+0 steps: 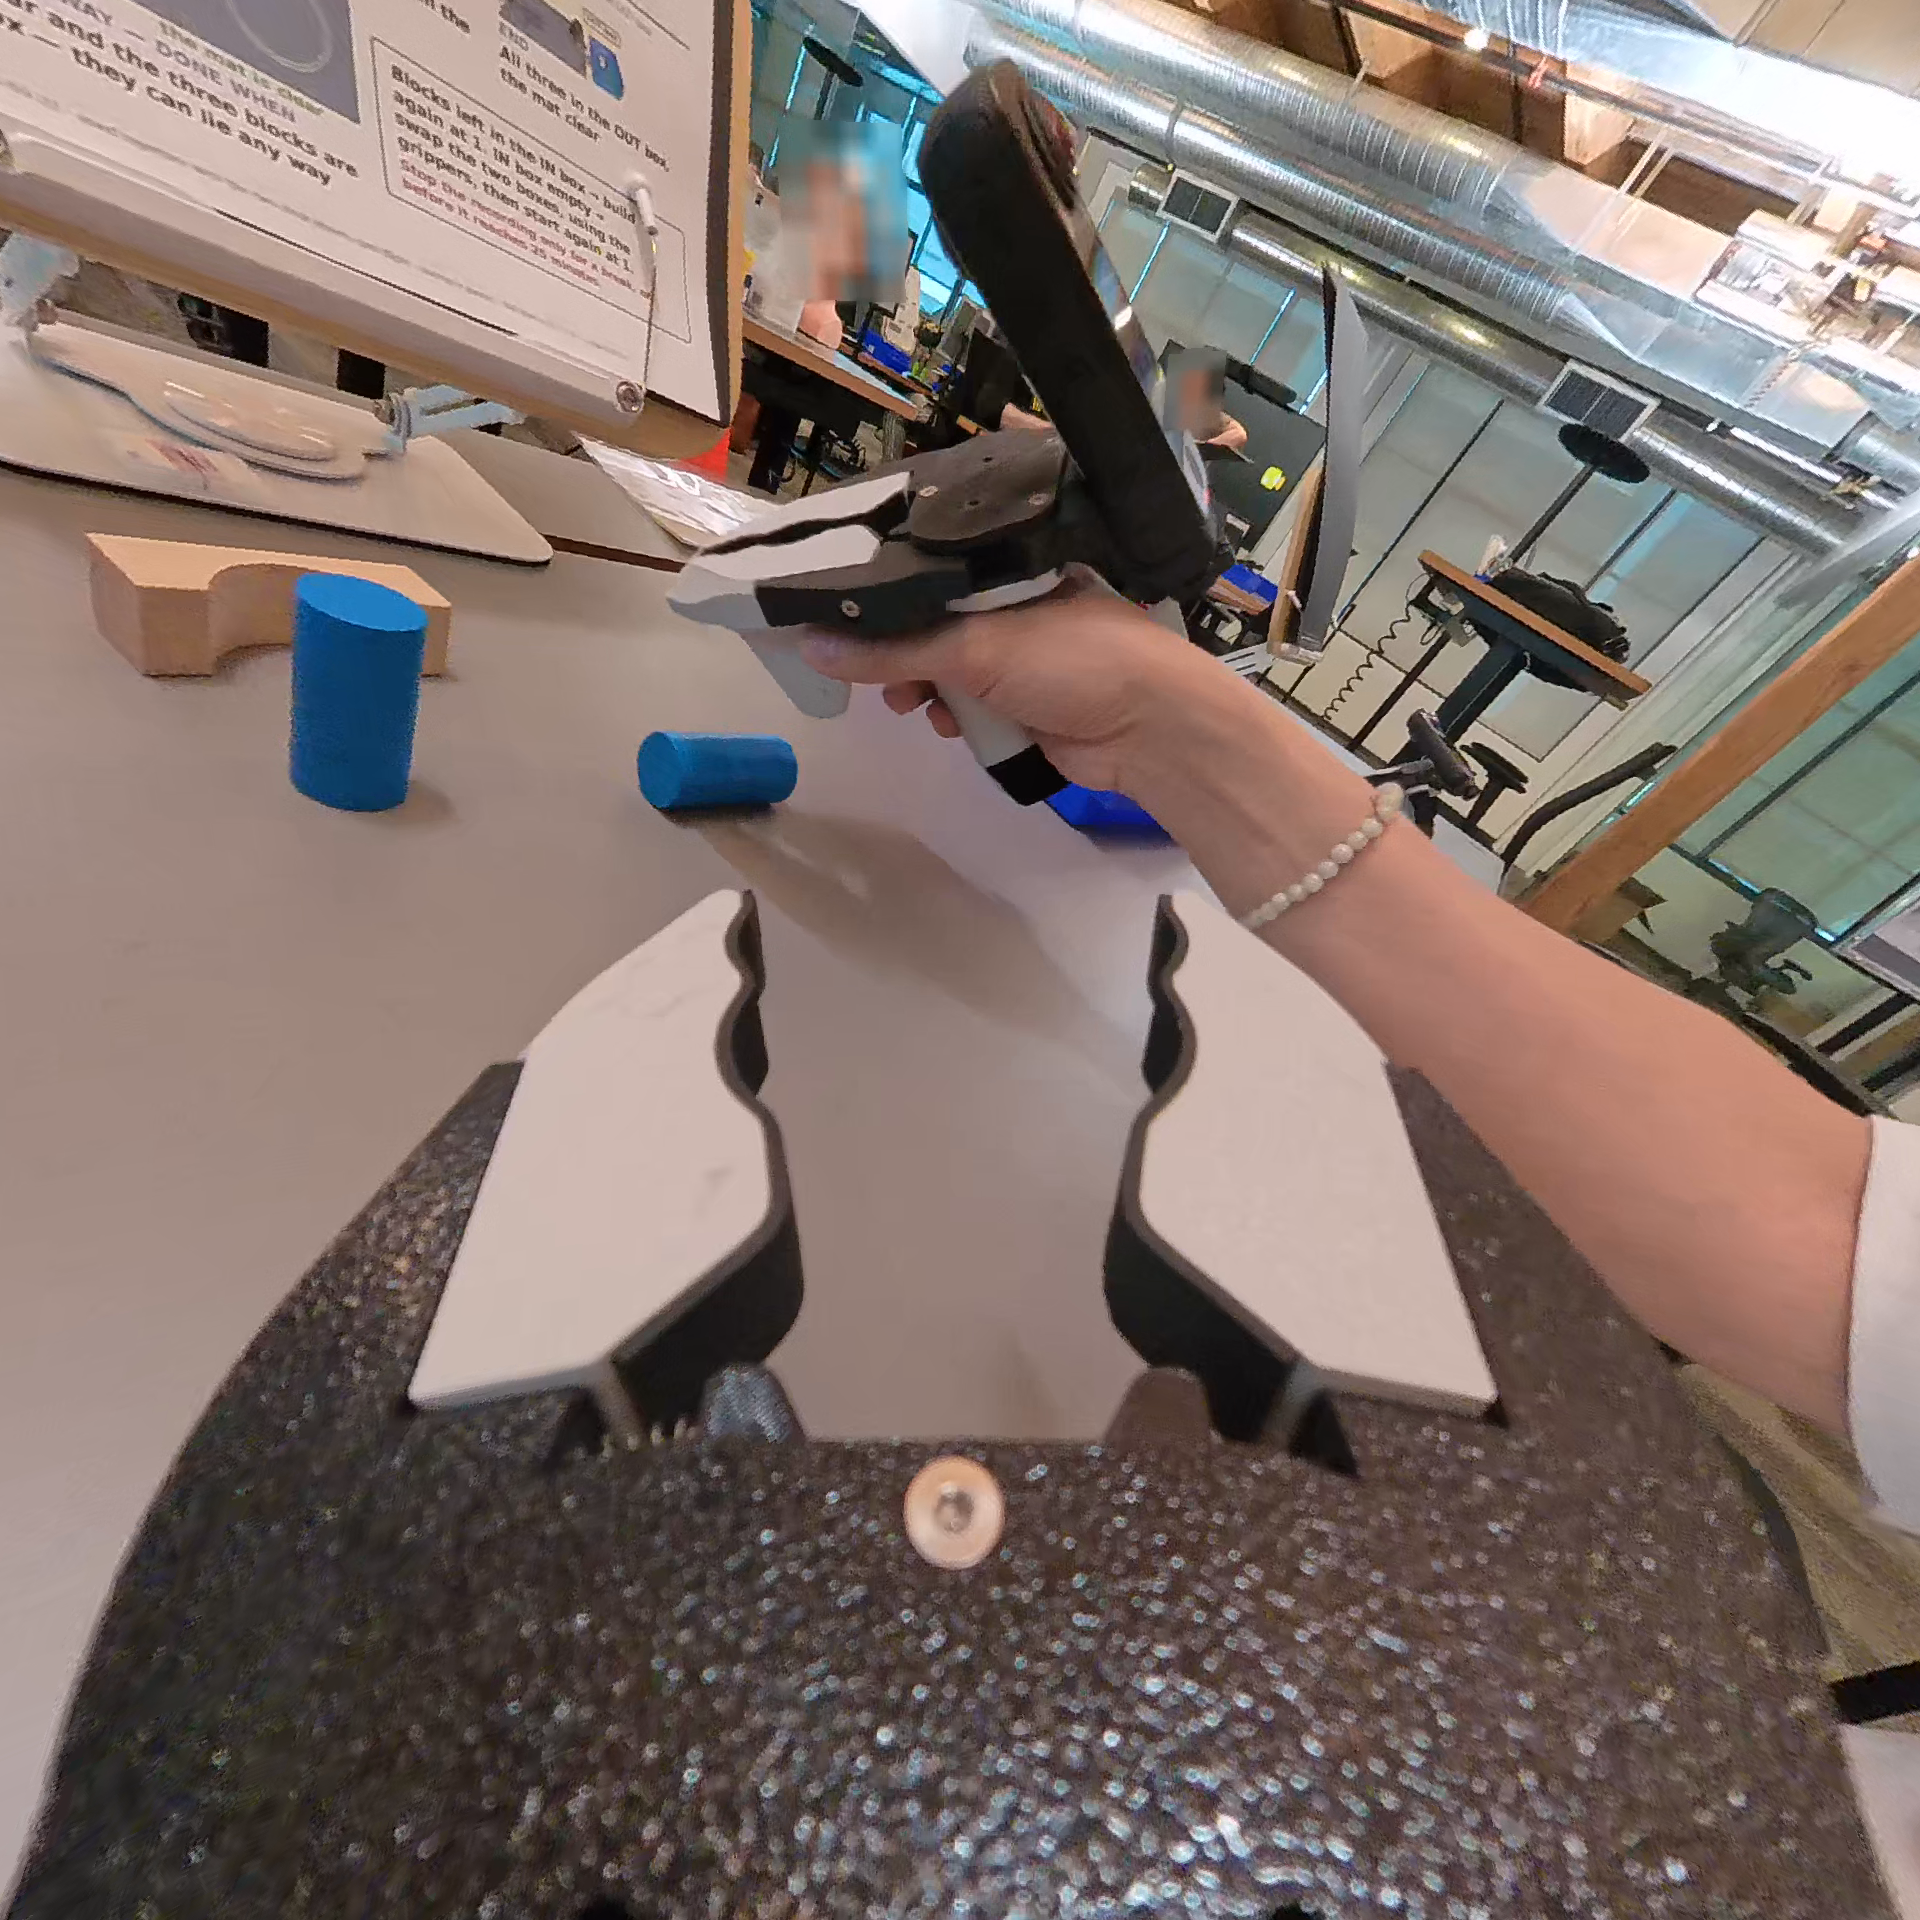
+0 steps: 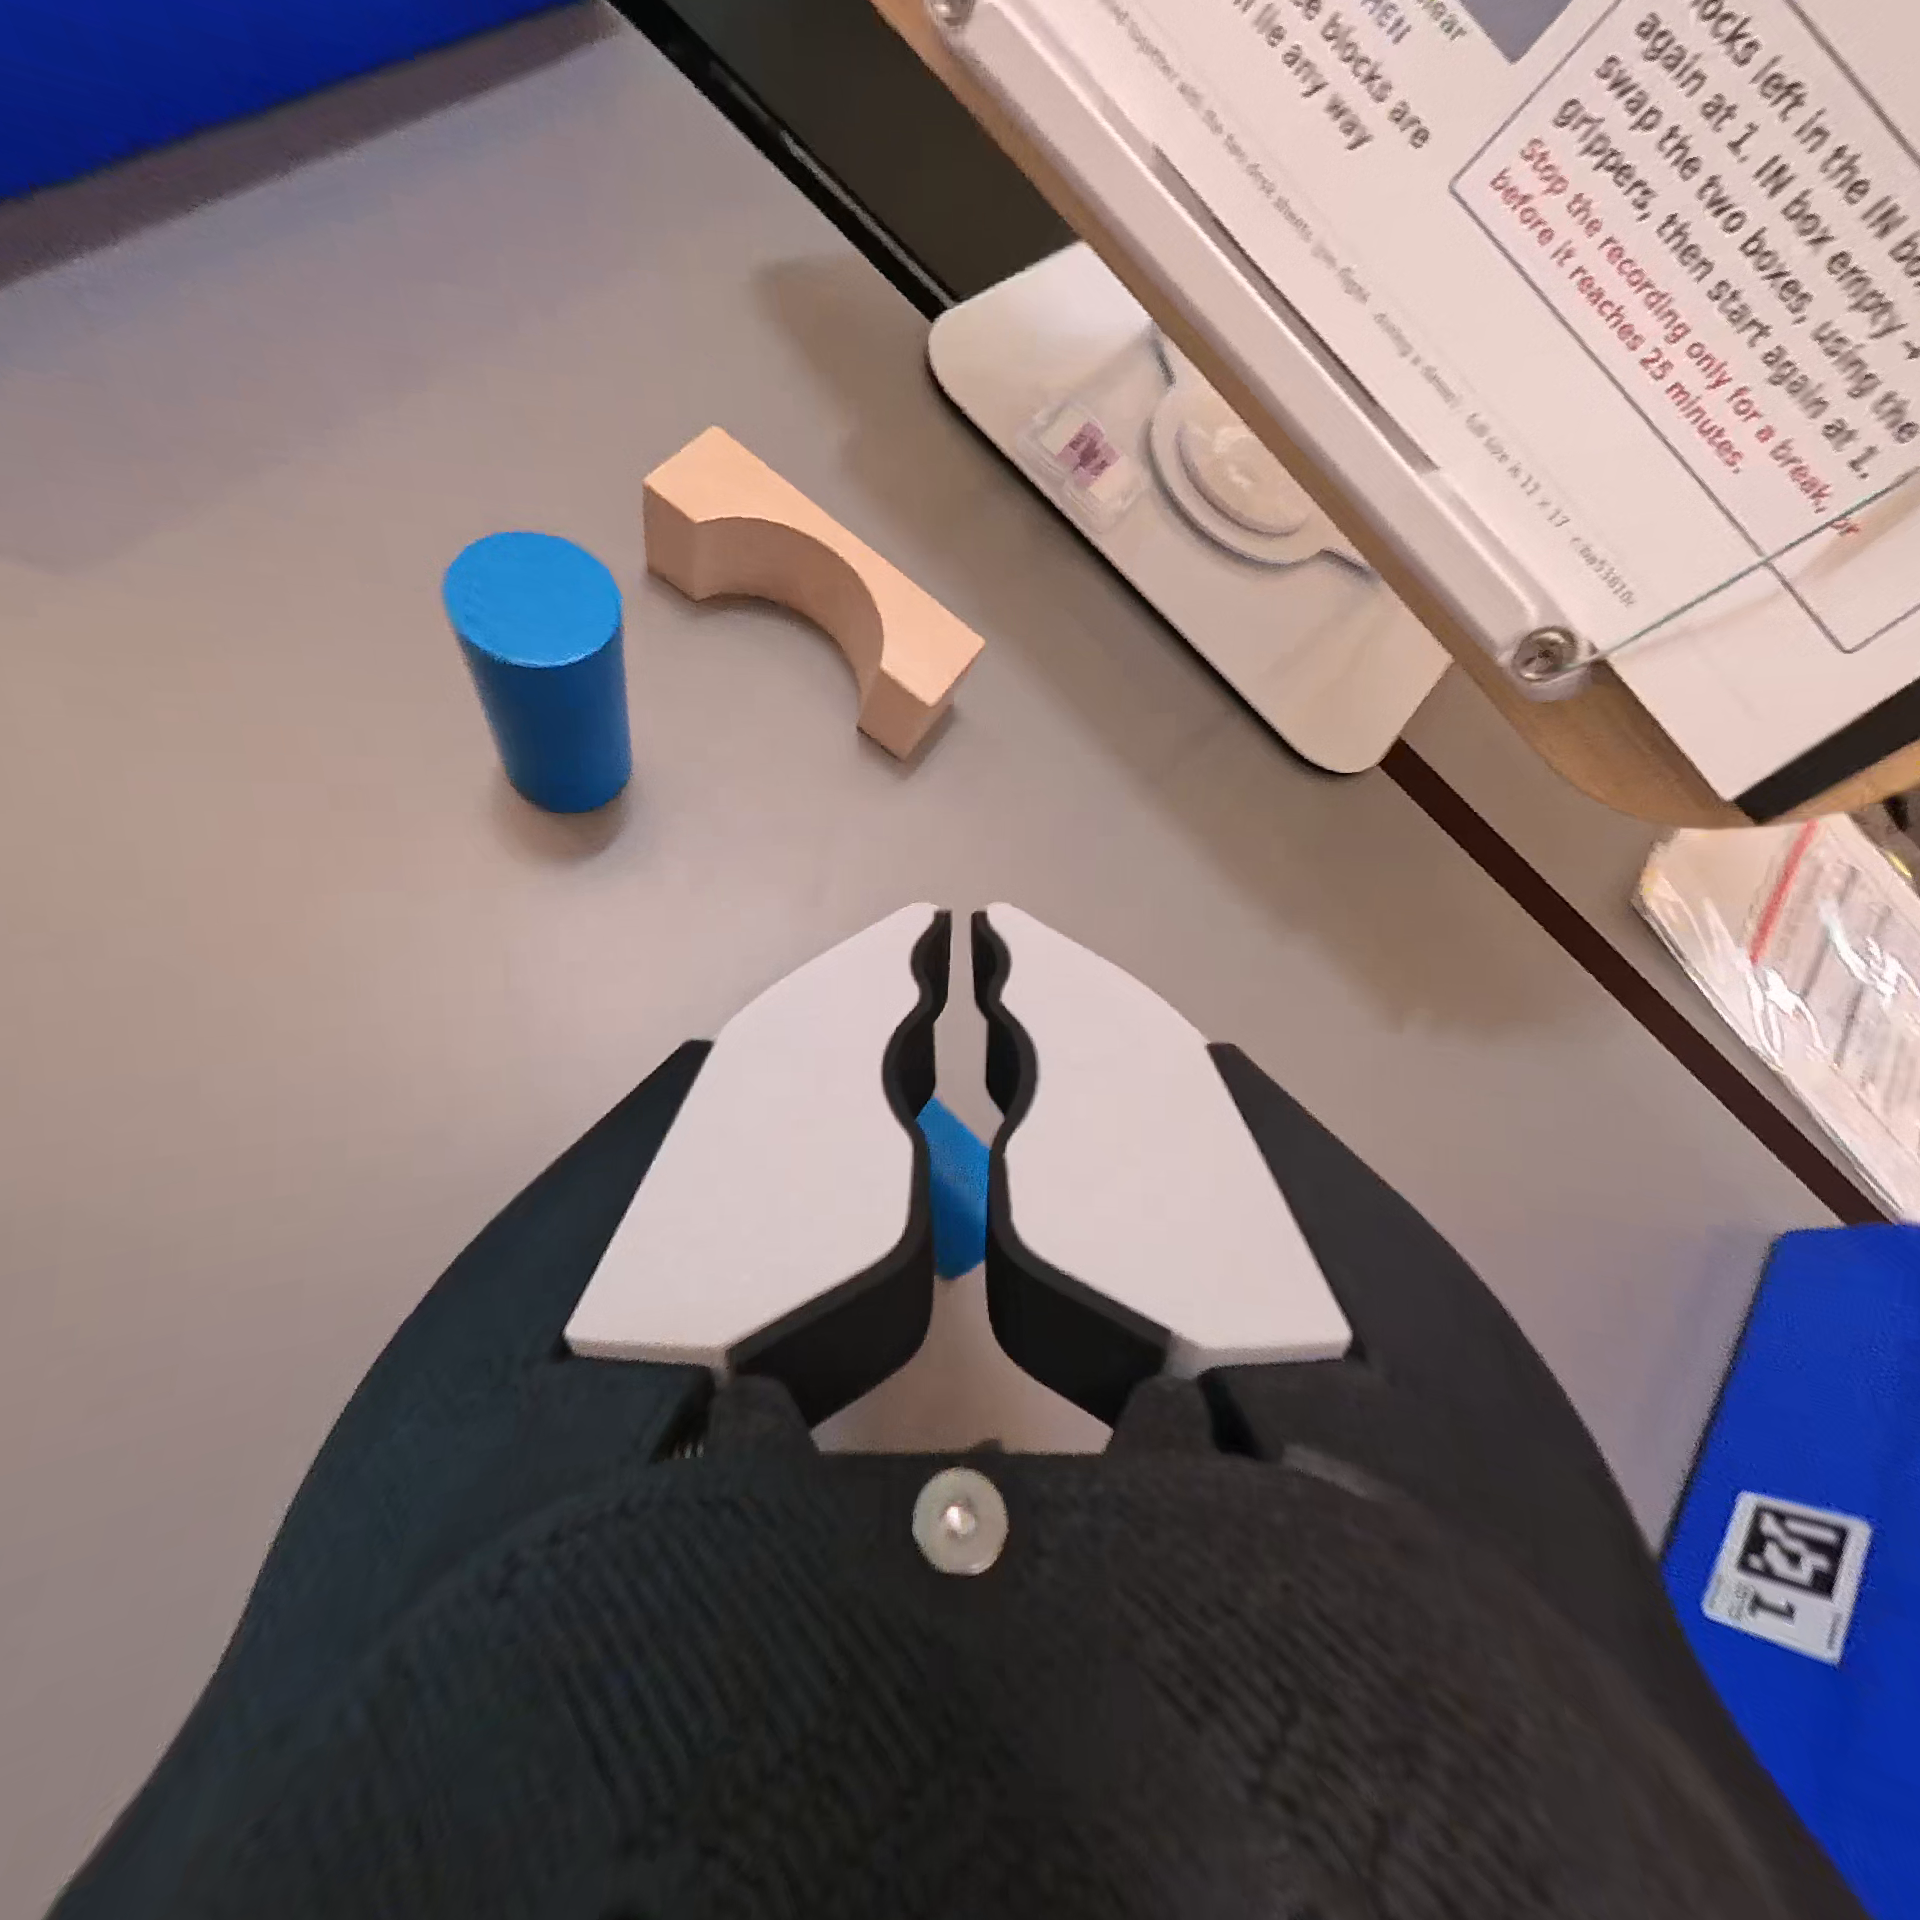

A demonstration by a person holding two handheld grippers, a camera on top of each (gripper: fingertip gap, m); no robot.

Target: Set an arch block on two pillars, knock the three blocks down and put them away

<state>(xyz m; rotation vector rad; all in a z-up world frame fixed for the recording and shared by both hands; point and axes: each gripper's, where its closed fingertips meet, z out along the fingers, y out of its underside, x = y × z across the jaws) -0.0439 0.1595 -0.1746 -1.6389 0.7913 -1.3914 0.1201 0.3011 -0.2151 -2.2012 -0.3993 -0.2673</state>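
Note:
My left gripper (image 1: 954,914) is open and empty, low over the grey table (image 1: 208,1039). Ahead of it a hand holds my right gripper (image 1: 691,597), shut and empty, just above a small blue cylinder (image 1: 717,771) that lies on its side. In the right wrist view the right gripper (image 2: 961,920) has its jaws nearly touching, and the lying cylinder (image 2: 956,1195) shows on the table through the gap below them. A taller blue cylinder (image 1: 353,696) (image 2: 540,665) stands upright to the left. A pale wooden arch block (image 1: 208,613) (image 2: 810,592) lies flat just behind it.
A tilted board with a printed sheet (image 1: 416,156) (image 2: 1558,312) stands on a white base (image 1: 312,488) (image 2: 1195,520) at the table's far edge. A blue box (image 2: 1818,1507) sits at the right, another blue one (image 2: 208,73) at the far left. A clear bag of papers (image 2: 1787,987) lies past the table edge. Spacing between my two grippers at the tips: around 20 centimetres.

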